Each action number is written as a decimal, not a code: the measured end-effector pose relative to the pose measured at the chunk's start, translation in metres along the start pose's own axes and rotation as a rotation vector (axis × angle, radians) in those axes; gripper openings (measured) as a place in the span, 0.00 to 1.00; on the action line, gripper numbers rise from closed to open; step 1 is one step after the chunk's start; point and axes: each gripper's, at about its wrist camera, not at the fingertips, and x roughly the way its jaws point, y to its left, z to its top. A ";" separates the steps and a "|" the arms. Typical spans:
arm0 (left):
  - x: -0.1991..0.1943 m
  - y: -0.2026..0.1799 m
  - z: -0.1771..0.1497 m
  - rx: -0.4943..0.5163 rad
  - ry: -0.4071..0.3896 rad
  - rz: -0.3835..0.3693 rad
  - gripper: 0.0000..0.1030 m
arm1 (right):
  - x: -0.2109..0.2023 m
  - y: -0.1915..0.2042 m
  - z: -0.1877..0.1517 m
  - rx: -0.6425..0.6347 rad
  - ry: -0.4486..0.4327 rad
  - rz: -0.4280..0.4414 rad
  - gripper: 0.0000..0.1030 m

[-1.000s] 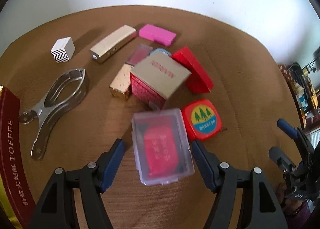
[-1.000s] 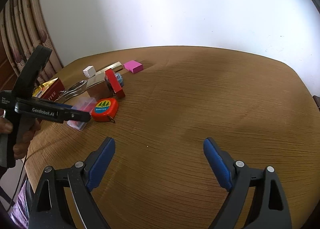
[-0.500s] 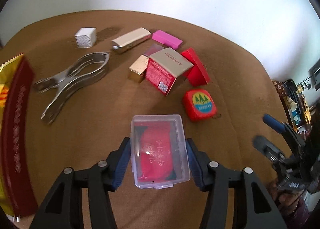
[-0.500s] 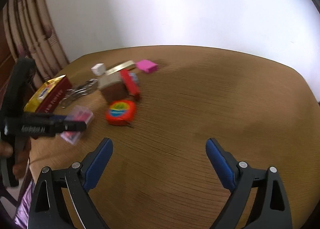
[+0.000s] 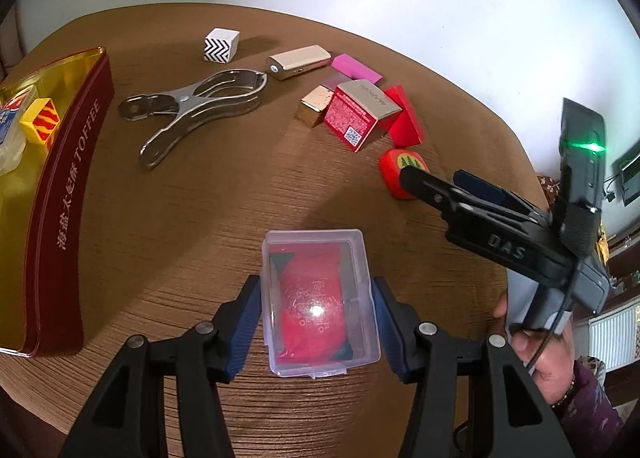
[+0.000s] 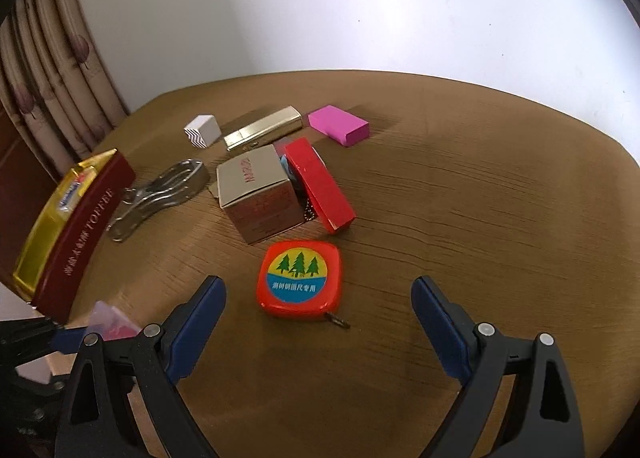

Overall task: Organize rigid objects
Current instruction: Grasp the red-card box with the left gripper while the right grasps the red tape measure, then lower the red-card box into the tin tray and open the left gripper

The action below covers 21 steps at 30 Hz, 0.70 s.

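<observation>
A clear plastic box (image 5: 316,250) with a red item inside sits between the blue pads of my left gripper (image 5: 316,290), which is shut on its two long sides, low over the brown table. My right gripper (image 6: 318,286) is open, its fingers either side of the red tape measure (image 6: 300,278) without touching it. The left wrist view shows that same right gripper (image 5: 440,186) reaching in from the right over the tape measure (image 5: 394,174). An open red and gold toffee tin (image 5: 68,198) with a yellow block (image 5: 40,126) inside lies at the left.
Behind lie a metal clip (image 5: 192,110), a white chevron cube (image 5: 221,44), a gold bar (image 5: 298,61), a pink box (image 5: 356,68), a gold and red carton (image 5: 360,114) and a red box (image 5: 404,120). A hand (image 5: 532,342) holds the right gripper. Curtains (image 6: 48,90) hang at the far left.
My left gripper closed on the clear box and drew it away from the pile, toward the tin. My right gripper travelled left across the table to the tape measure.
</observation>
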 end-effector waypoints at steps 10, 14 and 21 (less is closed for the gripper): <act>-0.001 0.000 -0.007 0.002 0.006 0.004 0.54 | 0.017 0.015 -0.003 -0.087 0.048 -0.071 0.54; -0.010 -0.004 -0.010 0.008 -0.007 -0.006 0.54 | 0.011 0.014 -0.009 -0.091 0.033 -0.073 0.43; -0.048 -0.007 -0.003 0.006 -0.066 -0.028 0.54 | 0.004 0.013 -0.018 -0.102 0.031 -0.069 0.43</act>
